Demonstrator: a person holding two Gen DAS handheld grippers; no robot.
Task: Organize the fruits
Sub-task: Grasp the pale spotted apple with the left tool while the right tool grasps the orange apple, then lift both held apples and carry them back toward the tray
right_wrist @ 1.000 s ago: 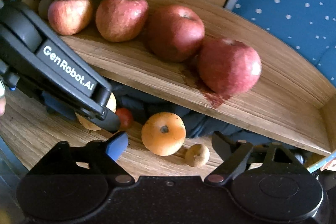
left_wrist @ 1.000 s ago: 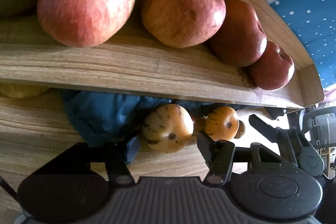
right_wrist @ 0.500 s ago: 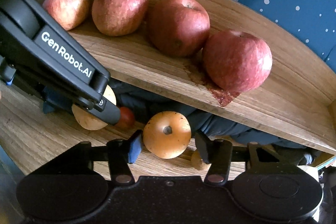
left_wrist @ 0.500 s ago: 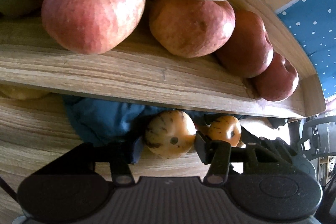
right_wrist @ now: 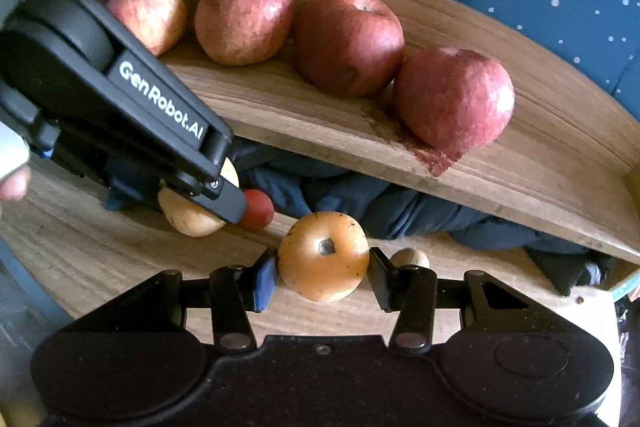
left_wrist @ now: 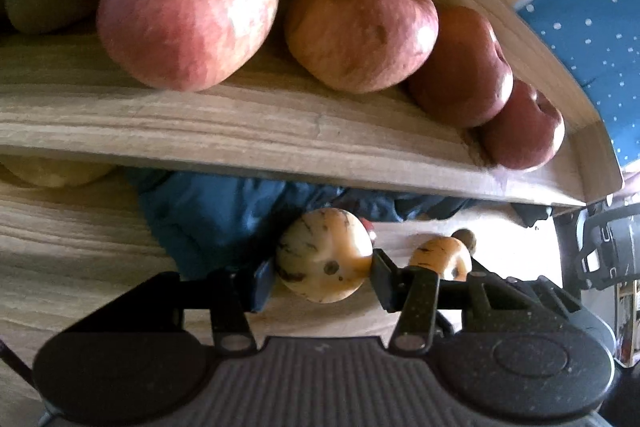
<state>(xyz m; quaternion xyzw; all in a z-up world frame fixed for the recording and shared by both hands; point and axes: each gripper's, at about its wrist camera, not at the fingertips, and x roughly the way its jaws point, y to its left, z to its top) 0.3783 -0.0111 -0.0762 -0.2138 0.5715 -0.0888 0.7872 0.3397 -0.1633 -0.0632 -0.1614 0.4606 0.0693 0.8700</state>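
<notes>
Orange fruit (right_wrist: 323, 255) sits pinched between the right gripper's (right_wrist: 323, 277) just-closed fingers, above the wooden table (right_wrist: 100, 259).

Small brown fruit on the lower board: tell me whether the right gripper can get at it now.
Probably not yet: the jaws of the right gripper have just closed on the orange fruit. The small brown fruit lies right beside it, uncovered.

Dim, warm light w/ blown-out glare at lower right; heavy fisheye bend at edges; red apples (left_wrist: 188, 23) softly blurred.
</notes>
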